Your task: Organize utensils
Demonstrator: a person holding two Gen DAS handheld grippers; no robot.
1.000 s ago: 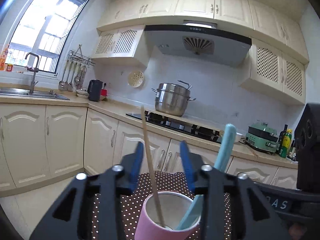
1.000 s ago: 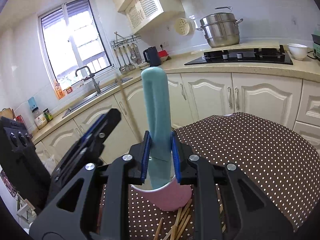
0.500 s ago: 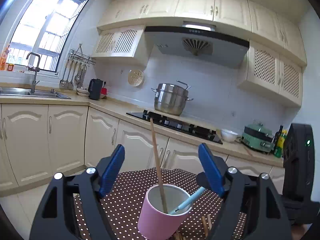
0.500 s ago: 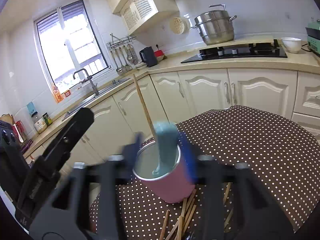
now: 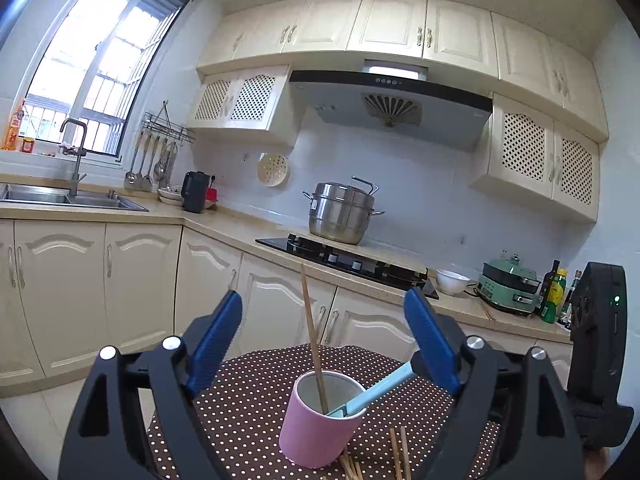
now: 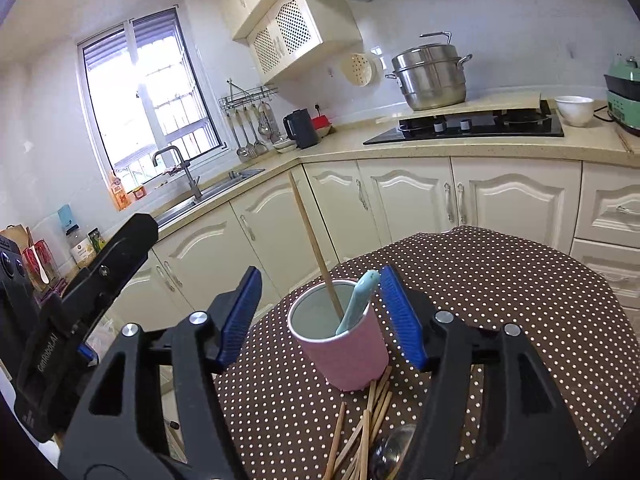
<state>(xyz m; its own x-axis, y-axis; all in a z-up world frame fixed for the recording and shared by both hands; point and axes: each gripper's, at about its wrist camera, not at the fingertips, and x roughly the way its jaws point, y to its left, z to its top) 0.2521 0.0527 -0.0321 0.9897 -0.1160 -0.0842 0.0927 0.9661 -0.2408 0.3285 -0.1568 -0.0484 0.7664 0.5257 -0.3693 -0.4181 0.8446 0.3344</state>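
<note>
Releasing done: your left gripper [image 5: 324, 336] and right gripper [image 6: 320, 312] are spreading, empty. Spoon [image 6: 357, 303] and one chopstick [image 6: 312, 240] stand in the cup [image 6: 344, 352]; next, pinch a loose chopstick [image 6: 370, 420] off the worktop [image 6: 520, 300].

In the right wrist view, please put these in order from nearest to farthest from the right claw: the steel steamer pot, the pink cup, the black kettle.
From the right claw, whose jaws are opening:
1. pink cup: on the dotted tablecloth, just ahead, between the jaws.
2. black kettle: on the counter corner, left of the stove.
3. steel steamer pot: by the back wall, behind the stove, upper right.
</note>
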